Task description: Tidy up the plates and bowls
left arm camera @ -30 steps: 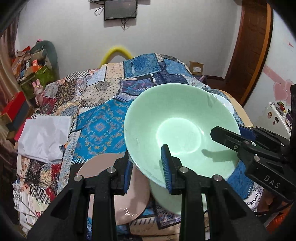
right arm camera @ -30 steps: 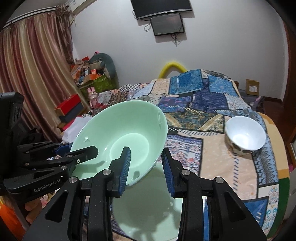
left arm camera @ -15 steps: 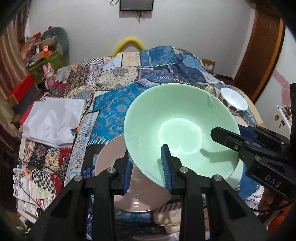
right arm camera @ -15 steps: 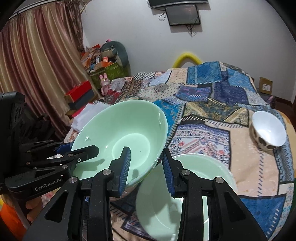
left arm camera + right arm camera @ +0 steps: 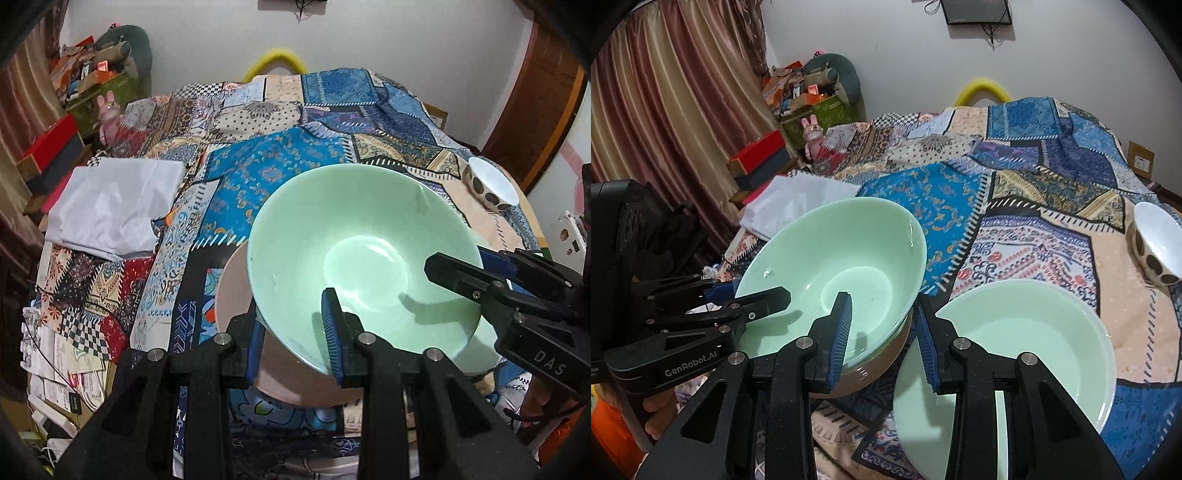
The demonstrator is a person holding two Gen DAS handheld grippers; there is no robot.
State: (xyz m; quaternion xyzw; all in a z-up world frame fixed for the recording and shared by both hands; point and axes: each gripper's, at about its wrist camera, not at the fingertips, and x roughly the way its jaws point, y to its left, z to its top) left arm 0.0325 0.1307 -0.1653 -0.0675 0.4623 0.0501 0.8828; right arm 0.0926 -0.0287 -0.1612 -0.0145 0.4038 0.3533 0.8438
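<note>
- Left wrist view: the left gripper (image 5: 293, 334) is clamping its fingers on the near rim of the green bowl (image 5: 354, 258), tilted above the pink plate (image 5: 236, 295) on the quilt-covered counter (image 5: 280, 173). The right gripper (image 5: 476, 273) is gripping the opposite rim.
- Right wrist view: the right gripper (image 5: 882, 332) is pinching the bowl's wall; the bowl is perhaps touching the plate. A second green bowl (image 5: 1027, 354) is sitting just beside, and a spotted bowl (image 5: 1158, 243) well apart.
</note>
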